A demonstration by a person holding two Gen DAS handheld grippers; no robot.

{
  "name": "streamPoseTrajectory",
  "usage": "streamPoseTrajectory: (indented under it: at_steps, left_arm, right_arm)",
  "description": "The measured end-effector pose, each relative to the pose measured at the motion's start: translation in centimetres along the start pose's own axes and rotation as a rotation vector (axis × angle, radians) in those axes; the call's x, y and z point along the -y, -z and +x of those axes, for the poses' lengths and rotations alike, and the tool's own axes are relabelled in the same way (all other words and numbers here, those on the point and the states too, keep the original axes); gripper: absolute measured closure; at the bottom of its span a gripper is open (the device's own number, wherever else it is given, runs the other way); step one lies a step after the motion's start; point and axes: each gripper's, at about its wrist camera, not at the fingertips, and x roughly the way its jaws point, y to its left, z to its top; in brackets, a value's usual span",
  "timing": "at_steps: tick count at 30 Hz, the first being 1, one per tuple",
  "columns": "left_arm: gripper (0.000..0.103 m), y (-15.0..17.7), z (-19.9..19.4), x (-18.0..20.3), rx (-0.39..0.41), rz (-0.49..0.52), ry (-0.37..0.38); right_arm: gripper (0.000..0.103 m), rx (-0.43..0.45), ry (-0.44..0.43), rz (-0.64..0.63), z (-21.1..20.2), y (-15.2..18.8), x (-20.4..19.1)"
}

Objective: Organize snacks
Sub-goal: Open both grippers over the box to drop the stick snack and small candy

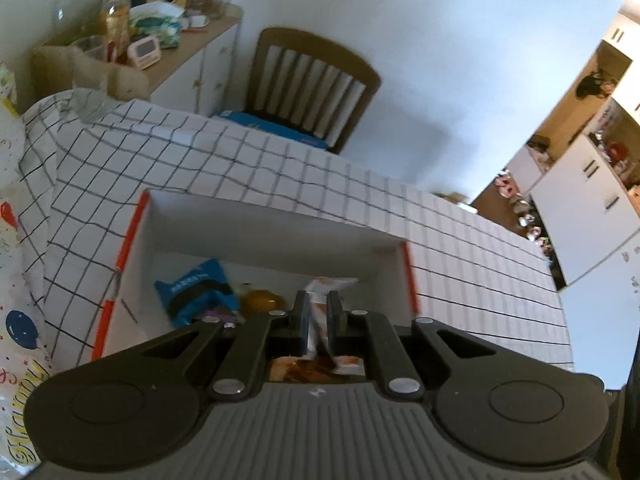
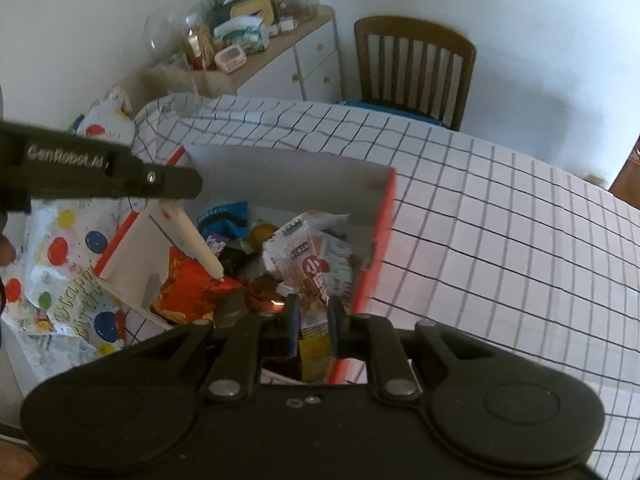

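A white box with orange edges (image 1: 132, 224) (image 2: 386, 216) stands open on the checked tablecloth and holds several snacks. Inside lie a blue packet (image 1: 198, 290) (image 2: 224, 216), a round orange item (image 1: 260, 300) (image 2: 262, 232) and an orange bag (image 2: 192, 288). My left gripper (image 1: 318, 320) is shut on a long pale wrapper (image 1: 320, 312) over the box. In the right wrist view the left gripper (image 2: 188, 190) reaches in from the left, and the pale wrapper (image 2: 196, 240) hangs from it. My right gripper (image 2: 314, 316) is shut on a clear and red snack packet (image 2: 312, 276) above the box's near right corner.
A colourful dotted party bag (image 2: 68, 272) (image 1: 16, 320) lies left of the box. A wooden chair (image 1: 308, 84) (image 2: 416, 64) stands behind the table, and a cluttered sideboard (image 1: 192, 68) (image 2: 280, 48) is at the wall. Checked cloth (image 2: 500, 240) stretches to the right.
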Motion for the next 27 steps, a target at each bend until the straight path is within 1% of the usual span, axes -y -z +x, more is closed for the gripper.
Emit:
streamPoseTrajectory:
  at_steps: [3, 6, 8, 14, 18, 23, 27]
  left_arm:
    - [0.094, 0.5, 1.2, -0.9, -0.024, -0.012, -0.016]
    - [0.094, 1.3, 2.0, -1.4, -0.055, -0.012, -0.016]
    - [0.094, 1.9, 2.4, -1.5, -0.068, -0.005, -0.015]
    - [0.094, 3.9, 2.8, -1.2, -0.085, 0.029, -0.009]
    - [0.094, 5.0, 2.6, -0.8, -0.072, 0.064, -0.018]
    - [0.094, 5.8, 1.8, -0.3, -0.053, 0.102, -0.026]
    - [0.094, 6.4, 0.6, 0.1, -0.023, 0.128, -0.030]
  right_arm:
    - [0.090, -0.035, 0.007, -0.003, 1.7, 0.0, -0.7]
    - [0.089, -0.062, 0.020, -0.007, 2.9, 0.3, -1.2]
    - [0.086, -0.077, 0.026, -0.015, 3.3, 0.5, -1.4]
    - [0.082, -0.090, 0.038, -0.021, 3.4, 1.1, -1.7]
    - [0.080, -0.077, 0.033, -0.022, 2.8, 1.3, -1.9]
    - [0.072, -0.055, 0.026, -0.007, 1.8, 1.6, -1.8]
    - [0.067, -0.029, 0.021, 0.012, 0.6, 1.8, -1.7]
